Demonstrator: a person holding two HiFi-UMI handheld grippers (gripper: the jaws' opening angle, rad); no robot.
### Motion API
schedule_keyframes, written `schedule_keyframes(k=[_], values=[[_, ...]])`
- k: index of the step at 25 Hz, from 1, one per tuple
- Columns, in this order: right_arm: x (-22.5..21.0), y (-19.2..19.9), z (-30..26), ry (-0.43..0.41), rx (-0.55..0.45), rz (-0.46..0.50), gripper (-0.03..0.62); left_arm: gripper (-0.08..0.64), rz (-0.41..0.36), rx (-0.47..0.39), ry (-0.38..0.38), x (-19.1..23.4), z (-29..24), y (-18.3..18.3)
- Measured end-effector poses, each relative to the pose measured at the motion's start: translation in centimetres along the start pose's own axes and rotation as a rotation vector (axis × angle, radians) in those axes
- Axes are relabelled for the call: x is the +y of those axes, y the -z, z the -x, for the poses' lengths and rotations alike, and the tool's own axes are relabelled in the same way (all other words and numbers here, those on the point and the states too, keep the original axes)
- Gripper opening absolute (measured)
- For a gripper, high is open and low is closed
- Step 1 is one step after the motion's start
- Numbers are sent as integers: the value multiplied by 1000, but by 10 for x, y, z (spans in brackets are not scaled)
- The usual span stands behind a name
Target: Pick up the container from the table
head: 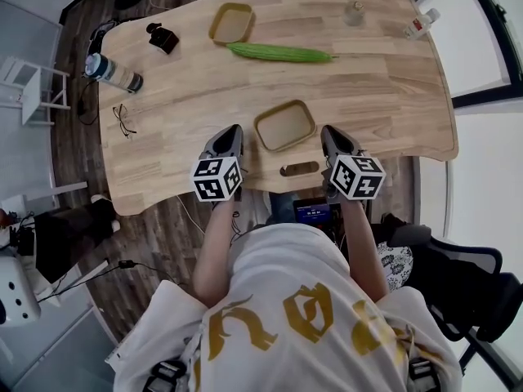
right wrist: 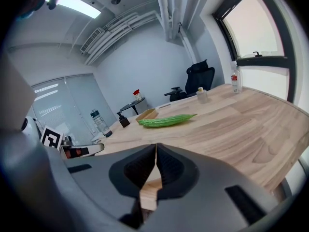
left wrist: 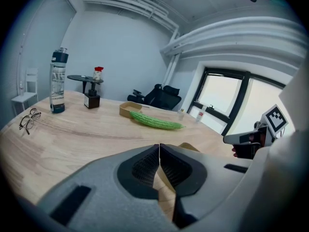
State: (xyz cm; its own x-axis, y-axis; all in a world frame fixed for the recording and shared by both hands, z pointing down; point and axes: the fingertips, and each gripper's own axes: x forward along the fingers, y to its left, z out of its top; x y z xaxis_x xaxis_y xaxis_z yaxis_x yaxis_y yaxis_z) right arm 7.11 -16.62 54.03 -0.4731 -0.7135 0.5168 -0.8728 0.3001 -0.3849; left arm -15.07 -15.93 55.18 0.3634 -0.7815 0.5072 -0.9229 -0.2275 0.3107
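A shallow tan container lies near the front edge of the wooden table, between my two grippers. My left gripper sits just left of it and my right gripper just right of it, neither touching it. In the left gripper view the jaws are shut with nothing between them, and a corner of the container peeks out behind them. The right gripper's jaws are also shut and empty.
A second tan container and a long green gourd lie farther back. A water bottle, glasses and a small black object are at the left. A small jar and a white bottle stand at the far right.
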Motion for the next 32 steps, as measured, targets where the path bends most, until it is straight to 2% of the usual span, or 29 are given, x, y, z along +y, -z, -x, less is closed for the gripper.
schedule_keyframes(k=[13,18,19,21,22,28,32], values=[[-14,13,-34,3,106,51,14,11,55,129,46,-3,-14,38],[-22,17,-49,-2,136,48,15,15,133,193,112,-7,-25,53],[-24,18,-53,-1,143,49,15,26,151,203,126,-8,-27,55],[-28,21,-60,7,156,51,15,108,183,230,157,-12,-30,60],[-30,23,-63,9,162,51,18,121,195,246,175,-14,-32,63],[-32,32,-77,-12,218,51,81,121,198,326,242,-27,-39,72],[-32,39,-81,-24,258,67,86,121,208,358,264,-32,-44,74]])
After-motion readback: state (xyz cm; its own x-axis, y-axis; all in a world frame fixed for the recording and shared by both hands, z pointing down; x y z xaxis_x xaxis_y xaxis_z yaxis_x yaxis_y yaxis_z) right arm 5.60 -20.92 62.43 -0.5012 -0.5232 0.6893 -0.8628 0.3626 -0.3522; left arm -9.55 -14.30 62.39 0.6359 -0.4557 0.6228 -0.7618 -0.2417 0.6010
